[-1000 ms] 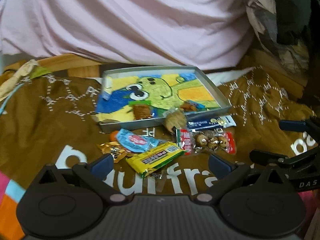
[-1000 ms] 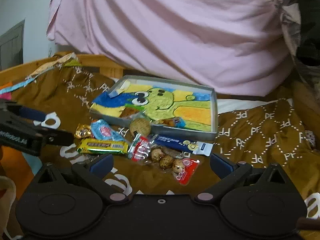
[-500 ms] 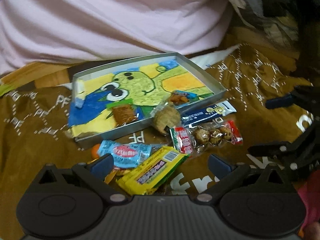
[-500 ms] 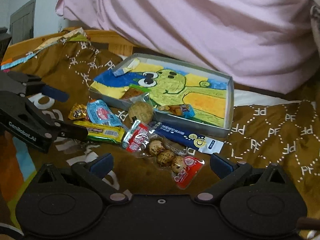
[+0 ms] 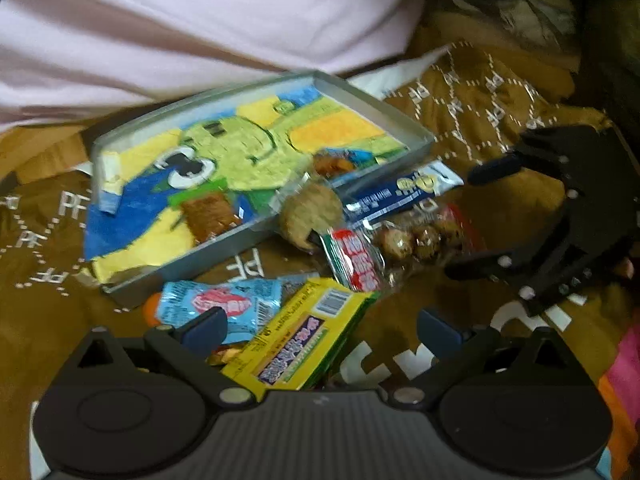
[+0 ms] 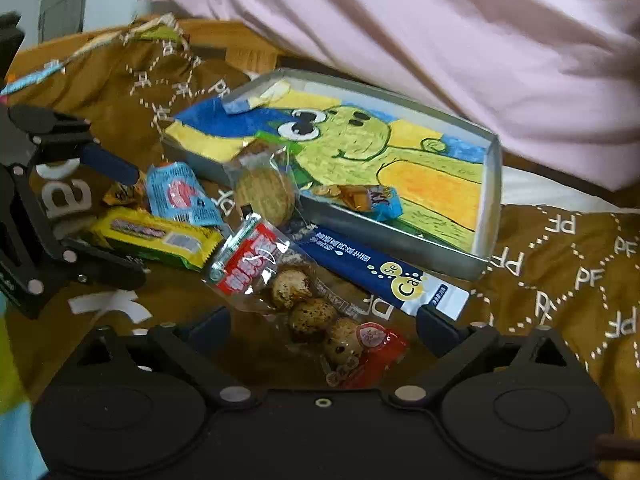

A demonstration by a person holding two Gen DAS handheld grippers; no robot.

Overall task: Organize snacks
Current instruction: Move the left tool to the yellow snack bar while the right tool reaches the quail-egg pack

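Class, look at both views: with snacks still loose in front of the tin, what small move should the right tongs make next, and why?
Probably ease the right tongs down and shut them on the egg packet. It lies between the fingers, outside the tin, and the jaws, just starting to close, have not gripped it.

1 tin tray, 1 round biscuit, 1 yellow bar, 1 blue stick sachet, 2 tools

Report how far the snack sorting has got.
Done: two small wrapped snacks lie inside the tin tray.
In hand: nothing gripped. The left gripper is open over the yellow bar; the right gripper, its jaws closing, straddles the quail egg pack.
Left: those two, the blue stick pack, light blue packet, round biscuit.
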